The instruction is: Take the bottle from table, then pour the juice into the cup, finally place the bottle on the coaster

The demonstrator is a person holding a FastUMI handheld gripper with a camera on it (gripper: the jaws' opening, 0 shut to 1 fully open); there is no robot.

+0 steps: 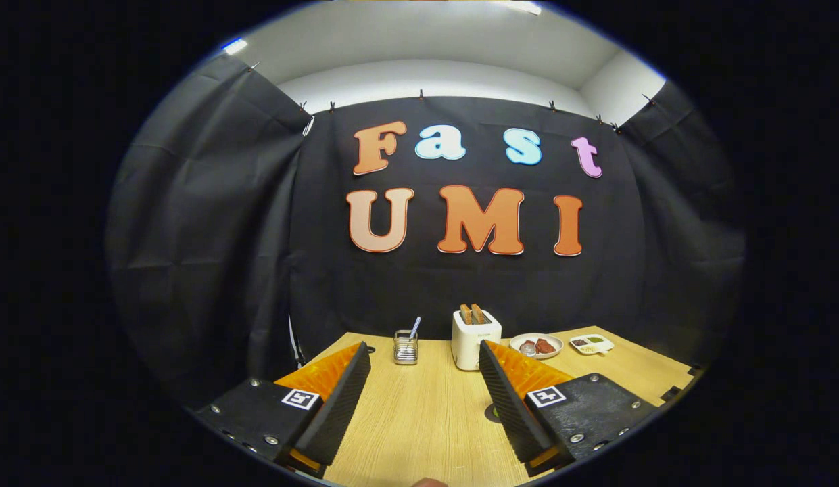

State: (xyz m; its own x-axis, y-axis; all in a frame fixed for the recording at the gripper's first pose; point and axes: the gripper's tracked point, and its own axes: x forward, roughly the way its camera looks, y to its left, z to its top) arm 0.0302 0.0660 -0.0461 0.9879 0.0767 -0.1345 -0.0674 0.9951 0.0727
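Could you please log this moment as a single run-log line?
gripper: open, holding nothing | wooden table: bare between fingers | beyond fingers: white toaster, wire mesh holder, round plate

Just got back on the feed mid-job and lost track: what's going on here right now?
The hand-held gripper is open and holds nothing, raised over the wooden table with only bare tabletop between its fingers. Beyond the fingers, near the back edge, stand a small wire holder with a straw, a white toaster with two slices in it, a plate of food and a small divided dish. A small dark round patch peeks out by one finger; I cannot tell what it is. No grasp has happened yet.
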